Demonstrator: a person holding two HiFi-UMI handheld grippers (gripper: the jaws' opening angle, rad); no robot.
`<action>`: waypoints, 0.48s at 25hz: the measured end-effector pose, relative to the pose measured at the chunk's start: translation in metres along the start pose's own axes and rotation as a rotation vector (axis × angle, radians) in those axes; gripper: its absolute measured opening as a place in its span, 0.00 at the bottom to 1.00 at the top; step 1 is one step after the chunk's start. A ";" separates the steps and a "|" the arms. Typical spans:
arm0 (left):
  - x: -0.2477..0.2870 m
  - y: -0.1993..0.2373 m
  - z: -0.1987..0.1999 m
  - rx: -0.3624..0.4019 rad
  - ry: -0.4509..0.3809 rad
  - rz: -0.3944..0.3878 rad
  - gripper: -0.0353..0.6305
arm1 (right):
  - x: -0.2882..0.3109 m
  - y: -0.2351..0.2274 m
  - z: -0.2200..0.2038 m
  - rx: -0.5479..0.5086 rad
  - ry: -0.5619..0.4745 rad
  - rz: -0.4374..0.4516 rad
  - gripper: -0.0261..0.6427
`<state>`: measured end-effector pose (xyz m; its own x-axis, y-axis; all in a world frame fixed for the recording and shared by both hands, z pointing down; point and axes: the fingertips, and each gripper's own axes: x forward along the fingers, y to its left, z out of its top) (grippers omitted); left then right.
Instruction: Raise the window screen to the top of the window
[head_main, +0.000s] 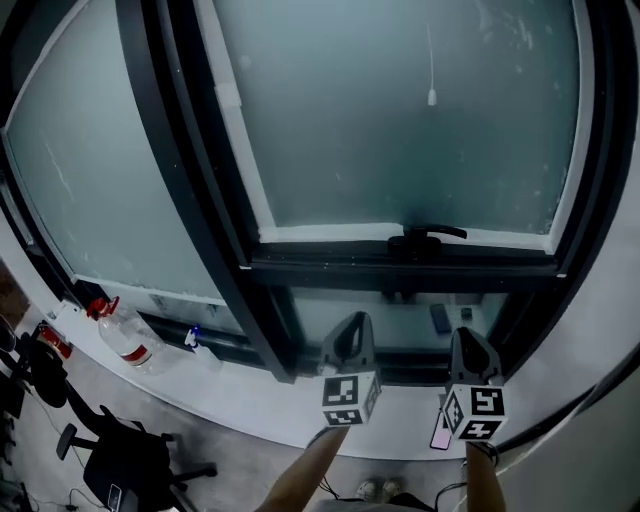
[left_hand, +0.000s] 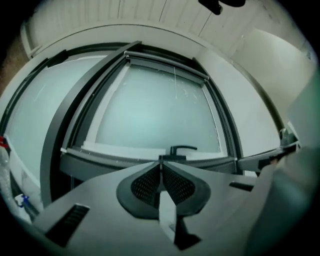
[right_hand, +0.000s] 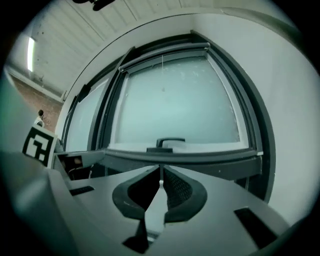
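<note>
Currently both claws are low, in front of the lower part of the window and well below the handle (head_main: 425, 236). Left claw (head_main: 352, 325) is narrow: in the left gripper view the tips meet (left_hand: 161, 160) with nothing between them. Right claw (head_main: 470, 342) is the same, tips together and empty (right_hand: 161, 169). Neither touches the frame or the handle. The two sit side by side, marker cubes facing the head camera.

The window screen (right_hand: 165, 53) shows as a pale rail along the top edge of the window. A thin cord (head_main: 432, 70) with a small pull at its end hangs from it over the frosted glass. The rail also shows in the left gripper view (left_hand: 167, 66); the head view cuts it off.

Over at the left, a clear bottle with a red cap (head_main: 125, 338) and a small blue-topped spray bottle (head_main: 196, 342) stand on the sill (head_main: 250, 400). An office chair (head_main: 125, 462) stands on the floor below.
</note>
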<state>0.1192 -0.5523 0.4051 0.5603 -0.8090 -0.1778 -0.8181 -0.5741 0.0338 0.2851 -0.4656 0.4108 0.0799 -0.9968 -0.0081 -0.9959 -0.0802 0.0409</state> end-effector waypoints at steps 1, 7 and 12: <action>-0.008 0.000 -0.012 0.005 0.031 -0.006 0.08 | -0.010 0.001 -0.017 -0.004 0.040 0.001 0.08; -0.064 -0.004 -0.019 0.047 0.088 0.010 0.08 | -0.047 0.017 -0.032 0.086 0.022 0.028 0.08; -0.117 -0.031 -0.001 0.052 0.083 0.004 0.08 | -0.089 0.046 -0.007 0.024 -0.006 0.126 0.08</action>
<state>0.0789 -0.4398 0.4254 0.5644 -0.8199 -0.0957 -0.8245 -0.5655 -0.0173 0.2325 -0.3809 0.4199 -0.0457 -0.9989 -0.0104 -0.9988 0.0455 0.0183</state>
